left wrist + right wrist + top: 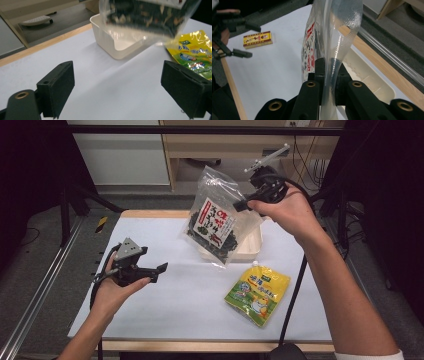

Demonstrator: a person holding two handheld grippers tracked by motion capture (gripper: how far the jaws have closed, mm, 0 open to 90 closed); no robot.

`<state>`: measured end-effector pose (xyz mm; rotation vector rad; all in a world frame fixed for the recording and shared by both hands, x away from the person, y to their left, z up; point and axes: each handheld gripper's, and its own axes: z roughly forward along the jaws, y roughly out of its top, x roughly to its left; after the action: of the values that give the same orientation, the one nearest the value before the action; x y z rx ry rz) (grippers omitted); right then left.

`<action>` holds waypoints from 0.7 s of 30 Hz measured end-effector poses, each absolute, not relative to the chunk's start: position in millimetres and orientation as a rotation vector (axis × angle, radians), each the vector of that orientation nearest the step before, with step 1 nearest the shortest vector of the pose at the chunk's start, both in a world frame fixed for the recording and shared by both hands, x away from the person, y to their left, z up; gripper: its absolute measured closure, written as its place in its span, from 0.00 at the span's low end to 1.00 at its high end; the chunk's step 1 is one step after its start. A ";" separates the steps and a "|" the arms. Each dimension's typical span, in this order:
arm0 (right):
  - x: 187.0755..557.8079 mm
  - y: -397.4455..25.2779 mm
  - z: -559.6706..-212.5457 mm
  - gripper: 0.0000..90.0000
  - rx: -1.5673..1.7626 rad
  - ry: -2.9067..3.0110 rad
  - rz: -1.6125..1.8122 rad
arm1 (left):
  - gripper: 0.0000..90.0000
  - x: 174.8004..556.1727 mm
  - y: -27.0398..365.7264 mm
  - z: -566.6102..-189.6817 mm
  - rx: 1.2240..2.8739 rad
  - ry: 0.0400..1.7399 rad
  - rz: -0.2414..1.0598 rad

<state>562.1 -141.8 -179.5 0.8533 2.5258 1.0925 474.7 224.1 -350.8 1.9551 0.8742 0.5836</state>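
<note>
A clear bag of dark dried seaweed with a red and white label [214, 222] hangs tilted over a white tub [251, 251]. My right gripper [241, 205] is shut on the bag's clear top edge [337, 30], held high at the back of the table. In the right gripper view the film is pinched between the two jaws of that gripper [327, 67]. My left gripper [152, 262] hovers low over the table's left side, open and empty. In the left gripper view its jaws [125, 92] stand wide apart, facing the tub [105, 42] and the bag [145, 15].
A yellow and green pouch [257, 292] lies flat on the white table [180, 305] at the front right, also visible as the pouch [192, 52] beside the tub. A small yellow and red box [257, 39] lies on the table near the left gripper [247, 40].
</note>
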 end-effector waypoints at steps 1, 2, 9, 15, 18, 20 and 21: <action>563.2 -144.5 -176.9 0.94 0.863 2.511 1.101 | 0.13 473.0 223.5 -358.5 1.964 0.878 0.591; 564.0 -145.9 -175.7 0.94 0.867 2.501 1.103 | 0.13 471.8 223.2 -363.1 1.960 0.886 0.586; 568.4 -153.3 -169.4 0.94 0.917 2.435 1.106 | 0.11 466.3 225.9 -390.1 1.982 0.901 0.587; 572.4 -156.0 -161.6 0.94 0.938 2.374 1.100 | 0.11 455.7 227.8 -419.4 1.999 0.935 0.602; 576.1 -158.0 -159.4 0.94 0.966 2.345 1.095 | 0.10 449.6 228.1 -425.4 2.036 0.924 0.637; 578.1 -158.7 -159.1 0.94 0.980 2.332 1.090 | 0.10 446.3 230.9 -426.2 2.034 0.924 0.646; 579.0 -159.2 -159.2 0.94 0.989 2.325 1.091 | 0.10 444.9 232.8 -426.9 2.028 0.927 0.648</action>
<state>579.0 -159.2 -159.2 0.9891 2.3247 1.0913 444.9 232.8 -426.9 2.0278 0.9270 0.6481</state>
